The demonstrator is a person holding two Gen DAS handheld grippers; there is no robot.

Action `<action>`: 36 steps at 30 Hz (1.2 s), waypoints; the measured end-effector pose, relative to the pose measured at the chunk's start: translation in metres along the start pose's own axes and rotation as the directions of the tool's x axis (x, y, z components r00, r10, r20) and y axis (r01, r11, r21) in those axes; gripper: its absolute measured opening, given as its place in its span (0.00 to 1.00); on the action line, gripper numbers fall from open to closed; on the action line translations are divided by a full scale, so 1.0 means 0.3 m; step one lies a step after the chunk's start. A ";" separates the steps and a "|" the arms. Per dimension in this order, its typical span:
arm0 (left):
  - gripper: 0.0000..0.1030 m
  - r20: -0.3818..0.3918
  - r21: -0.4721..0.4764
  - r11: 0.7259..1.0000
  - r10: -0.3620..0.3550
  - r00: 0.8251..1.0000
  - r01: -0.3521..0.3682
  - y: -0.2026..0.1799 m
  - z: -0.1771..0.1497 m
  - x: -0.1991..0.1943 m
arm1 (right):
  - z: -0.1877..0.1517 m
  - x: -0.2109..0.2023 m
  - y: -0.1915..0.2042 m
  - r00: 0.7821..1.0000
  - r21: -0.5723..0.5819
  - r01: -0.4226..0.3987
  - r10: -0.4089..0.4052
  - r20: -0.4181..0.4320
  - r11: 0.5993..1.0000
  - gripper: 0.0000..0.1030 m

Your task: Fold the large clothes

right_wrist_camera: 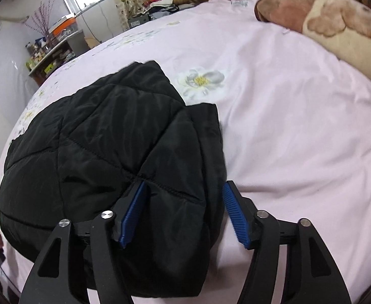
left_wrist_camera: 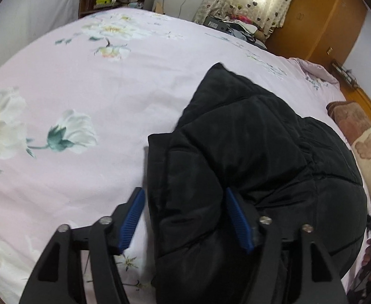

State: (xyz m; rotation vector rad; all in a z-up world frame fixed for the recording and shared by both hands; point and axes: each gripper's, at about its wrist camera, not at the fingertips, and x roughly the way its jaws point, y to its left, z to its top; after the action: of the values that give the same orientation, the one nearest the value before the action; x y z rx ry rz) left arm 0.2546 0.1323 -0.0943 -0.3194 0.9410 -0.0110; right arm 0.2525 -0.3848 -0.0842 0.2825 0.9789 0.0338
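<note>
A black quilted puffer jacket (left_wrist_camera: 248, 152) lies folded in a thick bundle on a pink floral bedsheet (left_wrist_camera: 84, 88). My left gripper (left_wrist_camera: 185, 217) is open, its blue-padded jaws straddling the jacket's near left edge. In the right wrist view the same jacket (right_wrist_camera: 96, 147) fills the left half. My right gripper (right_wrist_camera: 183, 215) is open, its jaws straddling the jacket's near right edge. Neither gripper pinches the fabric.
A brown and cream plush blanket (right_wrist_camera: 325, 20) lies at the head of the bed on the right. A cluttered shelf (left_wrist_camera: 114, 0) and heart-patterned curtain (left_wrist_camera: 248, 0) stand beyond the bed. An orange wooden wardrobe (left_wrist_camera: 319, 25) is at the far right.
</note>
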 end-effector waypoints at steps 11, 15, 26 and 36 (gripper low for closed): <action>0.69 0.008 -0.110 0.982 -0.153 0.988 0.152 0.077 -0.054 -0.094 | -0.037 -0.077 -0.038 0.991 0.087 -0.127 0.129 -0.020 0.988 0.65; 0.71 -0.033 -0.129 0.978 -0.168 0.985 0.162 0.087 -0.064 -0.029 | -0.061 -0.037 -0.058 0.985 0.098 -0.157 0.163 -0.057 0.983 0.65; 0.77 -0.074 -0.141 0.969 -0.216 0.974 0.204 0.057 -0.030 0.110 | -0.019 0.110 -0.069 0.970 0.109 -0.207 0.218 -0.104 0.972 0.71; 0.78 -0.078 -0.149 0.961 -0.245 0.966 0.232 0.073 -0.039 0.117 | 0.014 0.153 -0.057 0.952 0.117 -0.267 0.281 -0.120 0.957 0.65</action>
State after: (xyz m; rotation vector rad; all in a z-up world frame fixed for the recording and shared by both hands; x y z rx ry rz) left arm 0.2633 0.1450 -0.1344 -0.5650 0.9955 -0.1847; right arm 0.2799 -0.3951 -0.1237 0.5130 1.0719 0.2614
